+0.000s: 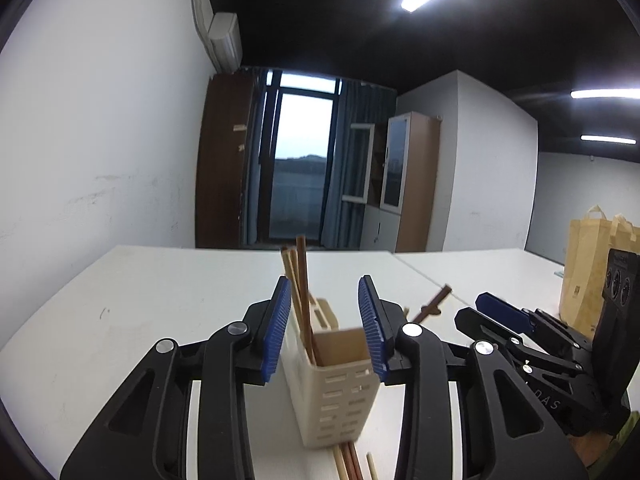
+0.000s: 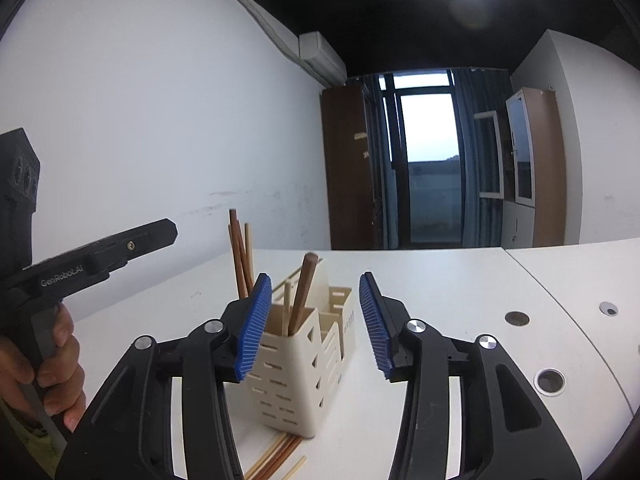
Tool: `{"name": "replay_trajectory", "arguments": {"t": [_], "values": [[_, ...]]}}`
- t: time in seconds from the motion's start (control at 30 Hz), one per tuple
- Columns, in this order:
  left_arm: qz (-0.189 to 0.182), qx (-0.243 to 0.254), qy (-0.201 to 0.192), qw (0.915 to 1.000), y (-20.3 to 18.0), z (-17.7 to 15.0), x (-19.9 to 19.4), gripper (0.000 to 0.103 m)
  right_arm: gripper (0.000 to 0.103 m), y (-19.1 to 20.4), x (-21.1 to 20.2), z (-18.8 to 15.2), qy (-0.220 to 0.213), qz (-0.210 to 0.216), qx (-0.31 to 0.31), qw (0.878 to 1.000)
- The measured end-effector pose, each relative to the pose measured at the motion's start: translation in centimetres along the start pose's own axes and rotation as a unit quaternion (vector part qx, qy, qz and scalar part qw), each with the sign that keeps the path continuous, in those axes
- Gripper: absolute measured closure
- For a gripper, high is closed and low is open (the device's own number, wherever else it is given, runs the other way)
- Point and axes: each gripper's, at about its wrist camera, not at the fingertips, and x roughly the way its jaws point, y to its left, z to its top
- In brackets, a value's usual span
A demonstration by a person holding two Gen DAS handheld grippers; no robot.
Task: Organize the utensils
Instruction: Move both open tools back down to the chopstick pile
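A cream slotted utensil holder [image 1: 340, 396] stands on the white table [image 1: 140, 312], right in front of my left gripper [image 1: 325, 330], which is open and empty with a blue pad on each side of the holder's top. Several brown and pale chopsticks [image 1: 301, 292] stand upright in the holder. More chopsticks [image 1: 349, 462] lie on the table at its near foot. In the right wrist view the holder [image 2: 298, 376] shows several compartments, with chopsticks [image 2: 302, 292] inside. My right gripper [image 2: 316, 322] is open and empty just before it. Loose chopsticks [image 2: 278, 458] lie below.
A brown paper bag [image 1: 588, 268] stands on the table at the far right. The right gripper's body [image 1: 532, 344] is close on my left gripper's right. The left gripper [image 2: 96, 252] and the hand holding it sit at left. Round cable holes [image 2: 550, 380] mark the table.
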Motion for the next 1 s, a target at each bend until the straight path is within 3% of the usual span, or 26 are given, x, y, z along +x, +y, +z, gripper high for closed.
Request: {"name": "replay_trajectory", "arguments": {"t": [0.57,1.0], "values": [[0.008,-0.027,0.093,0.9953,1.0,-4.2,0.0,0.063,0.047,0.8,1.0,-4.9,0.125,-0.018,0.018,0.992],[0.018,-0.027,0.136,0.9901,1.6,-6.7,0.1,0.06,0.047,1.9,3.5,-9.3,0.242,-0.04,0.006,0.97]]}}
